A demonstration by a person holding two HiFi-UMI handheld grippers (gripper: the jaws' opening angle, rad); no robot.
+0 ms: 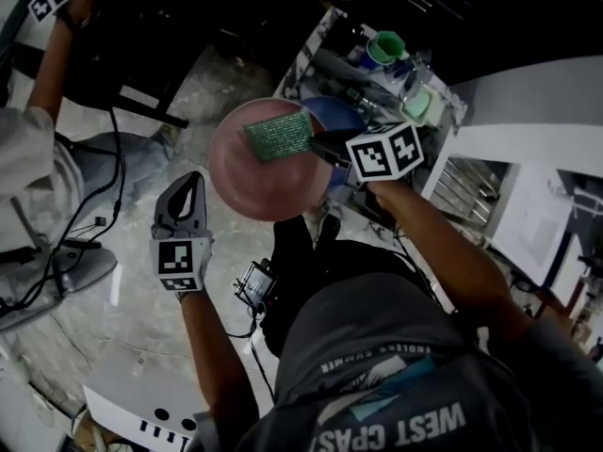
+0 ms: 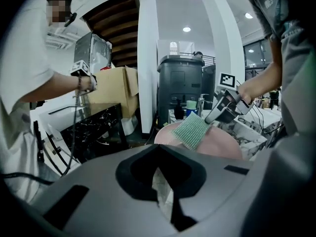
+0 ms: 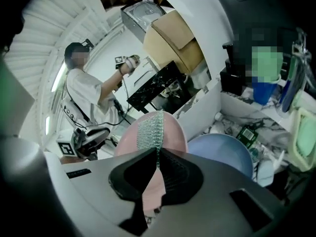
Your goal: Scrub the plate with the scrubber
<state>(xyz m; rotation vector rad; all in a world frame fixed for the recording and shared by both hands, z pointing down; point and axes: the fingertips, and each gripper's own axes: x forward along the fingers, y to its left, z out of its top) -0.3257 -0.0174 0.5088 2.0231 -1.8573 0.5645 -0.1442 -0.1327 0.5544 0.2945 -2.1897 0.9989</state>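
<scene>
A round pink plate [image 1: 259,182] hangs in the air over the floor, tilted, its left rim at my left gripper [image 1: 193,185], which is shut on that rim. A green mesh scrubber [image 1: 280,135] lies flat against the plate's upper face, with my right gripper [image 1: 318,144] shut on its right end. In the left gripper view the plate [image 2: 222,144] rises just past my jaws, with the scrubber [image 2: 191,131] and the right gripper [image 2: 213,116] on it. The right gripper view shows the scrubber [image 3: 149,130] edge-on between the jaws, against the plate [image 3: 175,132].
A blue plate [image 1: 339,116] lies on the cluttered marble counter [image 1: 325,36] behind the pink one, near a green cup [image 1: 386,45]. Another person [image 1: 38,149] stands at the left with their own gripper, and cables trail across the floor. A cardboard box [image 2: 116,90] and a dark bin [image 2: 180,83] stand further off.
</scene>
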